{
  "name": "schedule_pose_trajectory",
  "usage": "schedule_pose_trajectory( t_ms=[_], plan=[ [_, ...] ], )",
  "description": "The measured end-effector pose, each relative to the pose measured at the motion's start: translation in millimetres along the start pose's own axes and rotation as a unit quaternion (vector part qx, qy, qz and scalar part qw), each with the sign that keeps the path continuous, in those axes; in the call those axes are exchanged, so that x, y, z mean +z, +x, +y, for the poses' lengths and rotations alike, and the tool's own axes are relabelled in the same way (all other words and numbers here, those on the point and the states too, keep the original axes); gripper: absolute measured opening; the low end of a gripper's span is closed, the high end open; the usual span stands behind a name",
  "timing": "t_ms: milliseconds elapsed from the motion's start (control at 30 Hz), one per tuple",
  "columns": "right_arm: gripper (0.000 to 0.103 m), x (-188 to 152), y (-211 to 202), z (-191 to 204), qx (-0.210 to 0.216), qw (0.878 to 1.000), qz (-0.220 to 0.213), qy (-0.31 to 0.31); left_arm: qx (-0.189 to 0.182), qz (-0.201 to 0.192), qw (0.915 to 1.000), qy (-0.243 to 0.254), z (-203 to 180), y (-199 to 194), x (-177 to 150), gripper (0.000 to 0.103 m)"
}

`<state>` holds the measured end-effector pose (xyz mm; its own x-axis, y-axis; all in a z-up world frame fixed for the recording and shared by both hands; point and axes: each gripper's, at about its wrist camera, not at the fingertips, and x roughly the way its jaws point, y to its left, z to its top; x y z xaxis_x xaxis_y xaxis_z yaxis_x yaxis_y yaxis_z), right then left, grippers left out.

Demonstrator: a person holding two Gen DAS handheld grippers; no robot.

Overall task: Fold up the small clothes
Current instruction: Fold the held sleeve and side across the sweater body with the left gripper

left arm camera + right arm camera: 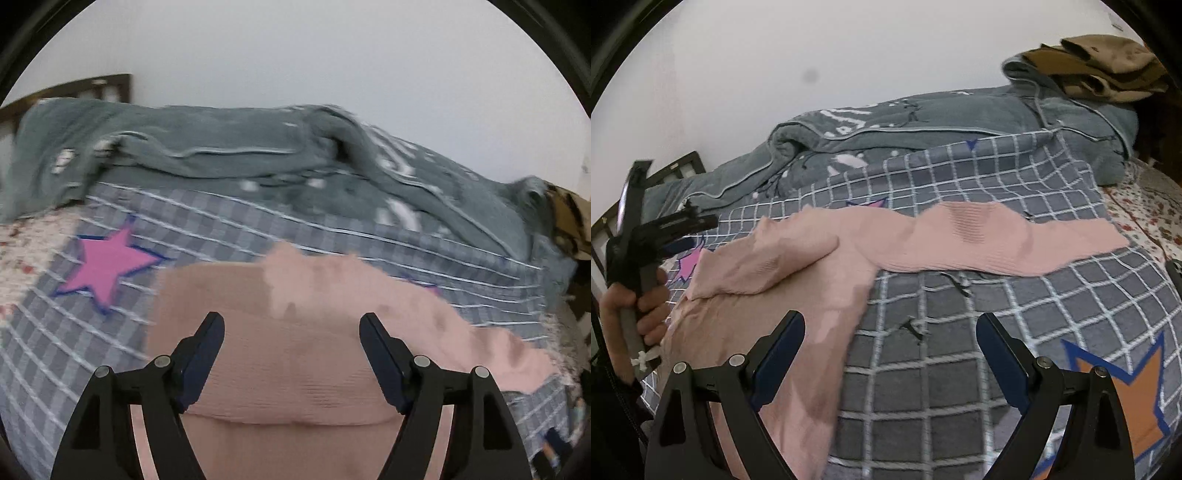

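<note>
A small pink knit top (280, 354) lies on a grey checked blanket (55, 350) on a bed. In the right wrist view the pink top (820, 266) has its left sleeve folded over the body, and its right sleeve (1015, 236) stretches out flat to the right. My left gripper (291, 321) is open and empty, hovering over the middle of the top. My right gripper (890, 321) is open and empty, above the top's right edge and the blanket (960, 369). The left gripper (683, 221) also shows at the far left of the right wrist view, held in a hand.
A rumpled grey-green quilt (229, 155) lies along the back of the bed by a white wall. Brown folded clothes (1100, 66) sit on the quilt (923, 118) at the far right. A floral sheet (1145, 210) shows beyond the blanket. A dark wooden headboard (110, 85) stands at the left.
</note>
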<state>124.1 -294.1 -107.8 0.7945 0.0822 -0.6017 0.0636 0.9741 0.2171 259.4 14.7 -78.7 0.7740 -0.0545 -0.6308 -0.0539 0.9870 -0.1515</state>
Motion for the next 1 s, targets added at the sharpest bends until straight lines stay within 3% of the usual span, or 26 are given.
schedule_pose_trajectory(
  t_ms=[200, 367, 500, 533, 567, 667, 833, 1000],
  plan=[
    [0.093, 9.2, 15.6, 28.5, 0.007, 1.0, 0.0, -0.023, 0.024, 0.027, 0.9972, -0.066, 76.0, 17.2, -3.1, 0.072],
    [0.093, 21.9, 34.1, 54.3, 0.004, 0.999, 0.01, -0.05, 0.004, 0.077, 0.9921, -0.099, 105.0, 55.6, -9.7, 0.062],
    [0.093, 34.2, 48.4, 74.7, 0.004, 0.997, 0.012, -0.074, -0.008, 0.117, 0.987, -0.111, 105.0, 82.9, -15.8, 0.044],
    [0.093, 37.4, 52.8, 80.3, 0.004, 0.997, 0.012, -0.081, -0.001, 0.119, 0.9868, -0.109, 103.3, 86.9, -16.9, 0.026],
    [0.093, 39.6, 56.4, 85.2, 0.005, 0.996, 0.013, -0.086, 0.006, 0.112, 0.9878, -0.107, 103.6, 88.3, -18.1, 0.016],
    [0.093, 45.4, 68.4, 99.2, 0.006, 0.994, 0.017, -0.107, -0.003, 0.062, 0.9885, -0.138, 118.6, 73.6, -15.2, 0.014],
    [0.093, 53.2, 87.6, 117.6, 0.013, 0.991, 0.021, -0.129, -0.009, 0.07, 0.9865, -0.148, 127.1, 80.1, -20.3, 0.015],
    [0.093, 62.3, 111.3, 135.6, 0.038, 0.99, 0.034, -0.133, -0.014, 0.051, 0.9872, -0.15, 125.9, 72.9, -16.3, 0.017]
  ],
)
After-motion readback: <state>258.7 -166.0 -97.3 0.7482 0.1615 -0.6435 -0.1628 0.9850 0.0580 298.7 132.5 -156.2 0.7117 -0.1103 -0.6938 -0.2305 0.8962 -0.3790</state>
